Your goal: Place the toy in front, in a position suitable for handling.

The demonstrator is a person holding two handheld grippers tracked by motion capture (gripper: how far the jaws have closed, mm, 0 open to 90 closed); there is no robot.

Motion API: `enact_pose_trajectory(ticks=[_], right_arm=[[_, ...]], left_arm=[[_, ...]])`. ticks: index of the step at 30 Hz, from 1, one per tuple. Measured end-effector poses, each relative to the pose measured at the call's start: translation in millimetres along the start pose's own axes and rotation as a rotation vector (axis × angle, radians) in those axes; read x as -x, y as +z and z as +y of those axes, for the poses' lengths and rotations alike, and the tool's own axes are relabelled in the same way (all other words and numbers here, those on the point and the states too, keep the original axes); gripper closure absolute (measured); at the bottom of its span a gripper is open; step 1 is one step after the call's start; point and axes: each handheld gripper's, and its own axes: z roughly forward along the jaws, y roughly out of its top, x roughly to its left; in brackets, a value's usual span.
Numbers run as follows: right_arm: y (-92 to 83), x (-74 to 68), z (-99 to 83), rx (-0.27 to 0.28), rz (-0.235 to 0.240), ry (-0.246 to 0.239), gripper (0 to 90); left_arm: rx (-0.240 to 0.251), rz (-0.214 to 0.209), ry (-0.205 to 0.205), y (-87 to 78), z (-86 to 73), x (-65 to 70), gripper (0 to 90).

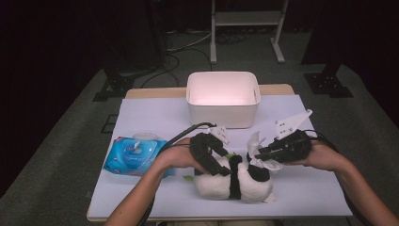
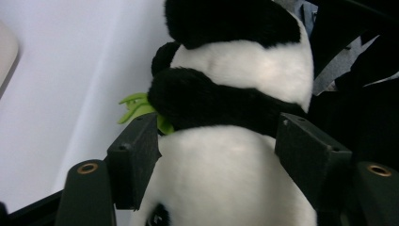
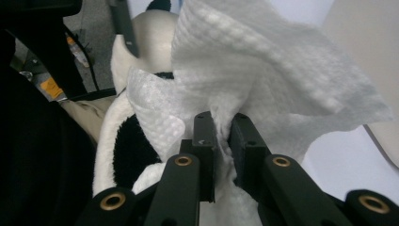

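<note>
Here both hands lie level, left gripper [image 1: 221, 165] straddling the panda [image 1: 235, 181].

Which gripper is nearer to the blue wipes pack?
Left. The left gripper grips the panda toy, just right of the blue wipes pack. The right gripper, holding a white wipe, is beyond the panda.

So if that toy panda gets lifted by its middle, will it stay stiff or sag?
The toy panda would probably sag at both ends: its plush body already bulges between the left tool's pads. It looks light for its bulk, being soft stuffing. Lying flat on the table, it seems unlikely to roll.
</note>
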Motion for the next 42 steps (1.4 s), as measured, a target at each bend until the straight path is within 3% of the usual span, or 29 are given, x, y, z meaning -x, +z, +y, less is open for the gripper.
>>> enact_pose_trajectory(ticks=[5,15,21,27,42], right_arm=[[0.2,-7.2,-2.8,0.007,0.013,-0.015,80.8],[-1.0,-18.5,-3.8,0.0,0.017,-0.045,80.6],[-0.7,-22.1,-3.4,-0.002,0.022,-0.05,80.7],[-1.2,-21.8,-3.2,-0.003,0.012,-0.058,80.5],[-9.7,-20.9,0.2,0.02,-0.01,-0.062,80.6]], left_arm=[[-0.004,-0.002,-0.003,0.1,3.6,-6.8,33.2],[-0.043,0.002,-0.03,6.8,4.9,-24.1,50.3],[-0.068,-0.011,-0.02,16.7,3.6,-26.2,57.8],[-0.076,-0.026,-0.005,22.4,2.0,-27.5,76.3],[-0.022,0.04,0.029,10.4,17.5,-27.7,79.8]])
